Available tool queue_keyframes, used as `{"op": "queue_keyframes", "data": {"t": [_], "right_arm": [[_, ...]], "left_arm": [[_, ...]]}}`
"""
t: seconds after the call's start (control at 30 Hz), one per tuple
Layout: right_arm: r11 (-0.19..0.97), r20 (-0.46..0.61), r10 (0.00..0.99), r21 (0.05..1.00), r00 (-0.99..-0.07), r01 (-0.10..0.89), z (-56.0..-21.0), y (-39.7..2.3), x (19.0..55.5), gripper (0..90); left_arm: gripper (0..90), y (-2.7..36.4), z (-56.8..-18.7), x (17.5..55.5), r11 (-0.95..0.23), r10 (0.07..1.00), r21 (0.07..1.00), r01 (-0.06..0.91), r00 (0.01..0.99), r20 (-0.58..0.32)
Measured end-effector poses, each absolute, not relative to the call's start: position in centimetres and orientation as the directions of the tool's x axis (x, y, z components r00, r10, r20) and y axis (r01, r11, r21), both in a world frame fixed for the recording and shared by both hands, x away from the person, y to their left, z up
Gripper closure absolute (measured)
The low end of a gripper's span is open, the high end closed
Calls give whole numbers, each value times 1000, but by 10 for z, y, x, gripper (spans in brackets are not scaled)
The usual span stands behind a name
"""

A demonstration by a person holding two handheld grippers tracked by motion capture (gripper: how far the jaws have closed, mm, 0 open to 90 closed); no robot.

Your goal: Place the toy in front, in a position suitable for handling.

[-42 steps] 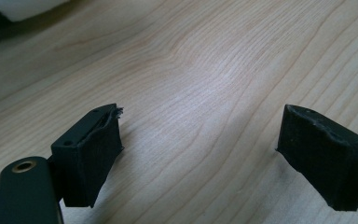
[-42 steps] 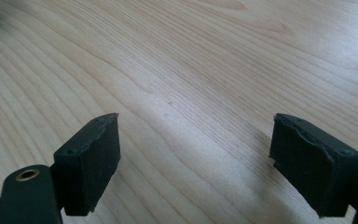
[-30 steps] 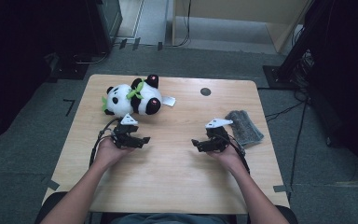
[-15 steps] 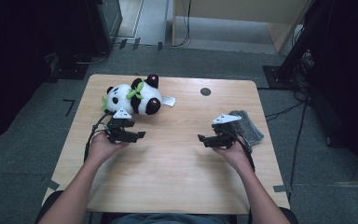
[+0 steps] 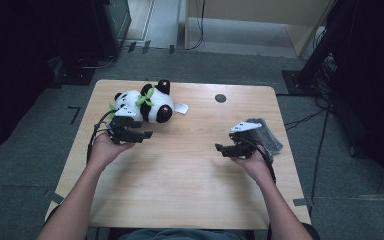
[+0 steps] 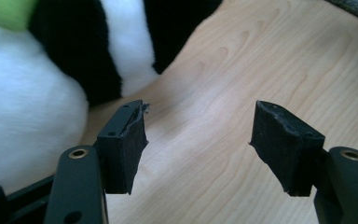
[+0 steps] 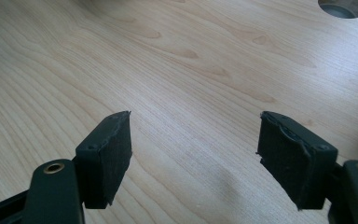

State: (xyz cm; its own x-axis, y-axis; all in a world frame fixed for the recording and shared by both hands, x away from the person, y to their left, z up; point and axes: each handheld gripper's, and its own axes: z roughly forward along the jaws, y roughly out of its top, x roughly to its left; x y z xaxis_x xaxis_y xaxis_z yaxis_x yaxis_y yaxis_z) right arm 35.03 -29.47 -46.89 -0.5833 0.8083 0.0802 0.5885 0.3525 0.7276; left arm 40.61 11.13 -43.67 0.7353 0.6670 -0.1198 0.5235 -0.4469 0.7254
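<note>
Panda plush [image 5: 142, 102] lies just beyond left tongs [image 5: 141, 135], untouched.

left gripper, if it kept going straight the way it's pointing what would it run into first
Probably bare table. The left gripper has open jaws with nothing between them, and they frame wood ahead. The panda toy sits just off to one side, so the nearer jaw might brush it; depth is unclear.
</note>
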Motion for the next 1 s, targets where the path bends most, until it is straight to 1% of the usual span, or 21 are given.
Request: {"op": "queue_keyframes", "data": {"t": [0.23, 0.43, 0.63, 0.8, 1.0], "right_arm": [[349, 81, 811, 728, -579, 590, -467, -297, 350, 268], [347, 107, 805, 712, -583, 610, -469, -297, 352, 288], [357, 111, 802, 700, -588, 619, -471, -295, 351, 290], [355, 108, 804, 702, -585, 618, -471, -297, 350, 289], [354, 111, 803, 702, -586, 618, -471, -298, 350, 296]], "left_arm": [[348, 116, -428, 423, -431, 689, 718, 546, 714, -129], [349, 114, -416, 437, -432, 688, 730, 529, 717, -113], [346, 113, -409, 449, -432, 688, 732, 526, 717, -110], [340, 110, -403, 458, -435, 694, 742, 510, 715, -85], [328, 113, -400, 473, -389, 720, 771, 504, 689, -87]]}}
